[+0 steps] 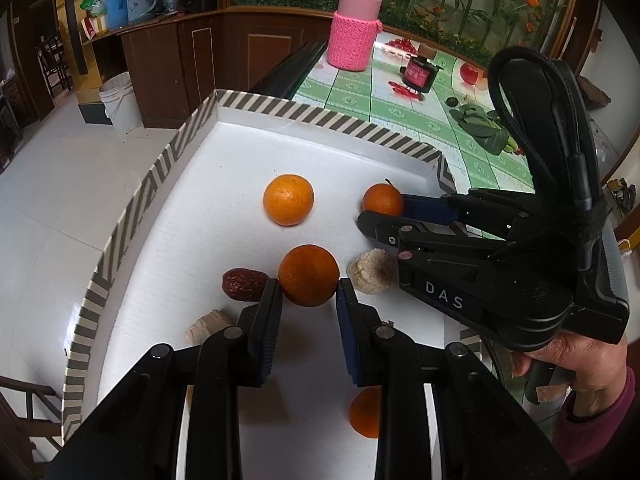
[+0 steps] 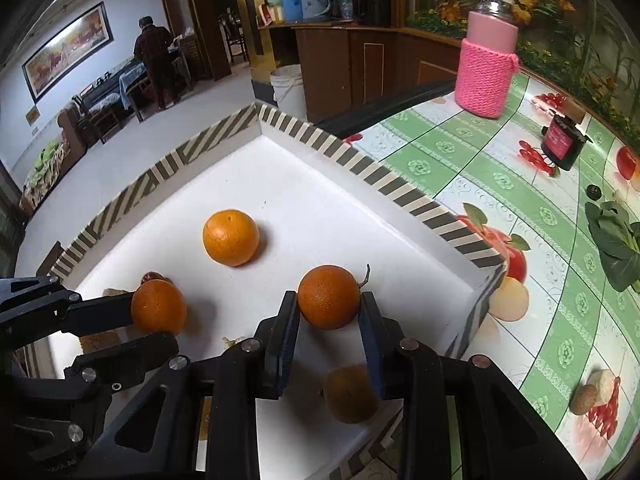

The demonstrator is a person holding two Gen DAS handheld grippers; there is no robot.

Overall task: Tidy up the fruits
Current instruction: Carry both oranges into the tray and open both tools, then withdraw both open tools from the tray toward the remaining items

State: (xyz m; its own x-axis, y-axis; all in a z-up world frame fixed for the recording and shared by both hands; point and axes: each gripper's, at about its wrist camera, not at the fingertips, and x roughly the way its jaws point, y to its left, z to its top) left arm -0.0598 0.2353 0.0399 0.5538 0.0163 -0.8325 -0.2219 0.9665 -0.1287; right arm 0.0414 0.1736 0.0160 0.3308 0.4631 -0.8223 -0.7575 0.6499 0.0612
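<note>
A white tray with a striped rim holds several oranges. My left gripper is shut on one orange, which also shows in the right wrist view. My right gripper is shut on a stemmed orange, seen in the left wrist view at the tray's right side. A third orange lies free in the tray's middle. Another orange lies under the fingers near the front edge.
A red date and beige pieces lie in the tray. On the green patterned tablecloth stand a pink knitted bottle, a dark jar and leafy greens. A white bucket stands on the floor.
</note>
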